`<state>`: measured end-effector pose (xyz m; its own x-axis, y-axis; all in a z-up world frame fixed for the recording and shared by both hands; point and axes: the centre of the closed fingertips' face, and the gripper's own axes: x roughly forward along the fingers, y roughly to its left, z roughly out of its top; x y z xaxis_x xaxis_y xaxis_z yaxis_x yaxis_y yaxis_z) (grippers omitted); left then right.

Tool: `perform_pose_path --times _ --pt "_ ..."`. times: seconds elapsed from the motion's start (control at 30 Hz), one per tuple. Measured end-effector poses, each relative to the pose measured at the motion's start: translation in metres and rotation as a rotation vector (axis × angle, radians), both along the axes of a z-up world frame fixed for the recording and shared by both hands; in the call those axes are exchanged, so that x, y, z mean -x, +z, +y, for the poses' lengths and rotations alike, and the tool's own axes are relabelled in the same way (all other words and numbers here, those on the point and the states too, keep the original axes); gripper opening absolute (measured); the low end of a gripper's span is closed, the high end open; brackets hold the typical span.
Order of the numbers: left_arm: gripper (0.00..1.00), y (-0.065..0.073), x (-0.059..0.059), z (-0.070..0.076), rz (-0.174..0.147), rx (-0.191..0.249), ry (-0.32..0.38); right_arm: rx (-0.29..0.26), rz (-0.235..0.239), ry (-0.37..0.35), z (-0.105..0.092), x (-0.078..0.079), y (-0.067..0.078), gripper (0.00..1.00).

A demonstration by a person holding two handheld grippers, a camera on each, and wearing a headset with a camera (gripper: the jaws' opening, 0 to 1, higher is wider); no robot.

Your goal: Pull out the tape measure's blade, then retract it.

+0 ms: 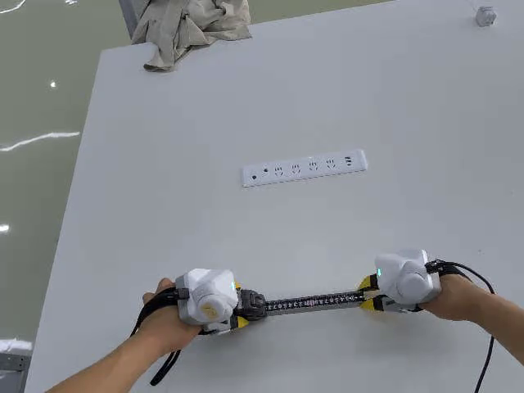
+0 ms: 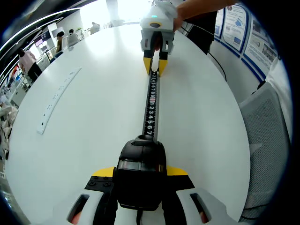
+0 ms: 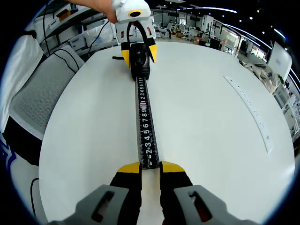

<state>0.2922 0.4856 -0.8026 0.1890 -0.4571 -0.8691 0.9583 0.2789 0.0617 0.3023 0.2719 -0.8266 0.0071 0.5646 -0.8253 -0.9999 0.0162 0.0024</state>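
Observation:
On the white table [image 1: 246, 106], near its front edge, my left gripper [image 1: 239, 309] is shut on the black tape measure case [image 1: 250, 304]. The case [image 2: 140, 168] sits between the yellow fingertips [image 2: 105, 172]. The black blade [image 1: 315, 302], with white numbers, is drawn out to the right and lies low over the table. My right gripper [image 1: 367, 296] is shut on the blade's end. In the right gripper view the blade [image 3: 145, 126] runs from my right gripper [image 3: 150, 168] to the case [image 3: 140, 63]. My right gripper [image 2: 155, 66] faces me in the left gripper view, at the far end of the blade [image 2: 151, 108].
A white power strip [image 1: 304, 168] lies mid-table, well beyond the blade. A crumpled beige cloth [image 1: 188, 29] hangs over the far-left corner, and a small white object [image 1: 485, 15] sits far right. The table's left edge drops to the floor. A grey chair [image 2: 267, 126] stands beside the table.

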Motion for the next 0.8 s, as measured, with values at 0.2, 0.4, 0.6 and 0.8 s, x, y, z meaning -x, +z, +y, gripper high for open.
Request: perform_pose_path --times 0.2,0.4,0.6,0.8 --pt "0.34 -0.001 0.0 0.0 -0.002 0.001 0.002 0.003 -0.002 0.002 -0.006 -0.001 0.002 0.13" --pt "0.34 0.001 0.0 -0.001 -0.001 0.0 0.004 0.005 -0.004 0.0 -0.012 -0.002 0.002 0.13" --pt "0.34 0.0 0.0 0.0 -0.001 -0.001 0.006 0.008 -0.001 -0.007 -0.018 -0.003 0.001 0.13" --pt "0.34 0.0 0.0 0.0 0.0 -0.003 0.005 0.013 -0.002 -0.013 -0.024 -0.003 0.001 0.13"
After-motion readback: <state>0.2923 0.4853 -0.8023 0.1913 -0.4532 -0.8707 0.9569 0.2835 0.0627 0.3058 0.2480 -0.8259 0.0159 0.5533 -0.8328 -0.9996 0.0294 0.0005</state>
